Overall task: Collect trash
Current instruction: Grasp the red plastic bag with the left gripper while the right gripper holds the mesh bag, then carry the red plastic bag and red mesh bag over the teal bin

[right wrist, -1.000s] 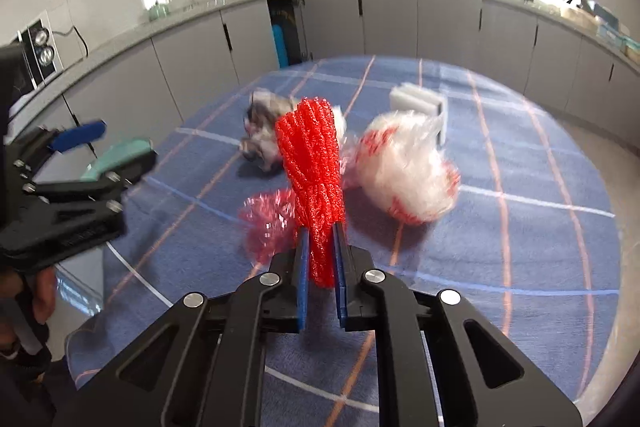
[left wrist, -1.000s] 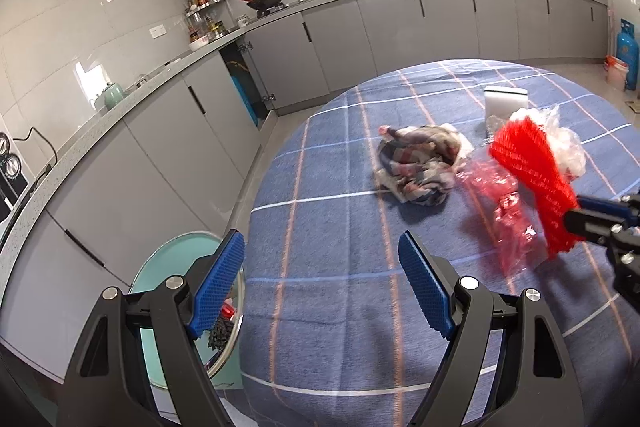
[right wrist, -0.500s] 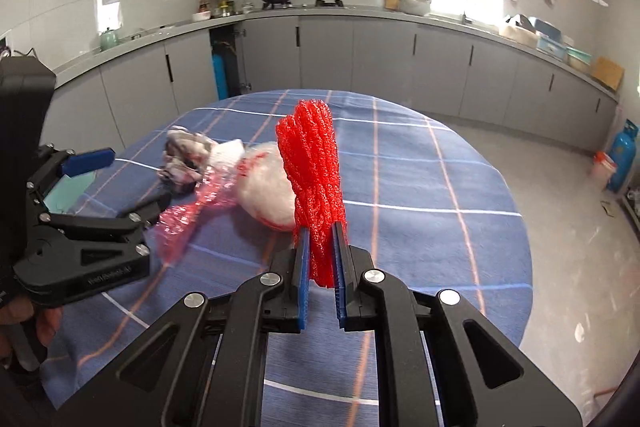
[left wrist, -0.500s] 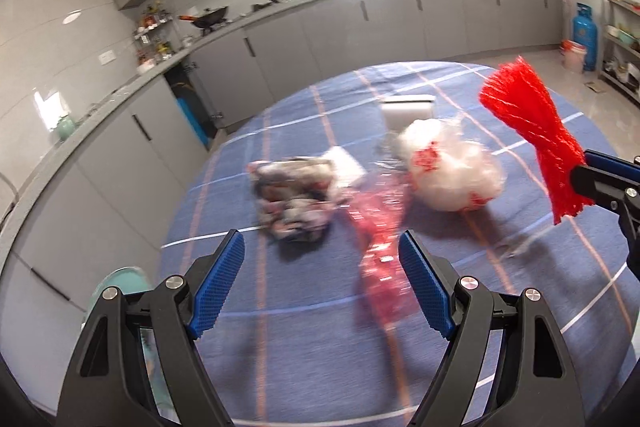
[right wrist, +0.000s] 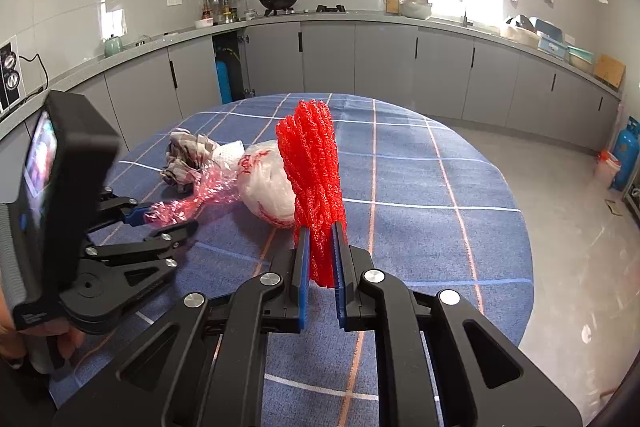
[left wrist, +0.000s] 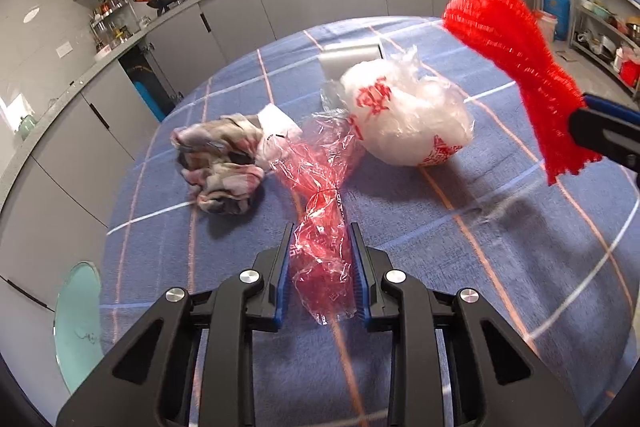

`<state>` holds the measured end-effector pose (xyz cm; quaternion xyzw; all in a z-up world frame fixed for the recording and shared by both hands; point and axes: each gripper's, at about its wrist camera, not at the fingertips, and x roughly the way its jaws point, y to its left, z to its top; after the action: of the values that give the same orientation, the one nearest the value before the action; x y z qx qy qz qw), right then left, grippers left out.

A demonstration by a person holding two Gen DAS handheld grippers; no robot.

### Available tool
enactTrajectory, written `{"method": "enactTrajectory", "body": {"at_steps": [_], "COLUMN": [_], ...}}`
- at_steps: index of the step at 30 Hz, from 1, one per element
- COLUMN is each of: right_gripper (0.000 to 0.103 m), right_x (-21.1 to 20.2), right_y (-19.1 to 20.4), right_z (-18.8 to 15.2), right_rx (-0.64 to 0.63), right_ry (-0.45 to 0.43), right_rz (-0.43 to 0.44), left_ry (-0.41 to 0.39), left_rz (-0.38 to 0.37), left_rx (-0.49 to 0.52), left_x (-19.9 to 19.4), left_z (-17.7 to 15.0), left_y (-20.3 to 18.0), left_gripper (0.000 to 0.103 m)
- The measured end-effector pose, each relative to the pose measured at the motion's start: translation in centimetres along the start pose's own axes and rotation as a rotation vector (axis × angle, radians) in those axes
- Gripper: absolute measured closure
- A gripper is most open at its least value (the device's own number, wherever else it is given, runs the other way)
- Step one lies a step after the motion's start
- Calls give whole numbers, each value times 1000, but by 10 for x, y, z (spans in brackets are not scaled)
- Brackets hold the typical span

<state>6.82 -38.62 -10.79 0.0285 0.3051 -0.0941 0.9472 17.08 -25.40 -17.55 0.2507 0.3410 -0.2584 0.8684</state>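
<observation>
The left gripper has come down with its fingers closing round the red wrapper, whose thin film may slip free between them, while the right gripper pinches the red net.

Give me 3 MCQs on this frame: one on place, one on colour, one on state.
1. Where does the white bag lie?
A. on the floor
B. on the table, beyond the red film
C. in the bin

2. What colour is the mesh?
A. red
B. green
C. yellow

3. What does the right hand-held gripper hold?
A. nothing
B. the rag
C. the mesh

Key: 1 B, it rests on the tablecloth past the red film, which the closing left hand-held gripper straddles. 2 A, bright red in both views. 3 C, the pads clamp the mesh's lower end.
</observation>
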Motion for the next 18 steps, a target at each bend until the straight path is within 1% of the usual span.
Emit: {"method": "enactTrajectory", "body": {"at_steps": [3, 8, 10, 18], "right_gripper": [92, 92, 92, 92], "right_x": [-7, -15, -16, -11], "right_y": [0, 4, 5, 24], "right_z": [1, 3, 4, 16], "right_rx": [-2, -1, -1, -7], "right_ry": [-16, -46, -55, -69], "right_rz": [5, 28, 43, 85], "left_ry": [-31, -75, -85, -121], "left_rz": [8, 53, 63, 97], "left_rx": [-16, -38, -57, -79], "left_x": [-18, -48, -58, -89], "left_z": [-4, -15, -20, -36], "left_y": [7, 26, 35, 57], "left_gripper": [78, 78, 78, 78]}}
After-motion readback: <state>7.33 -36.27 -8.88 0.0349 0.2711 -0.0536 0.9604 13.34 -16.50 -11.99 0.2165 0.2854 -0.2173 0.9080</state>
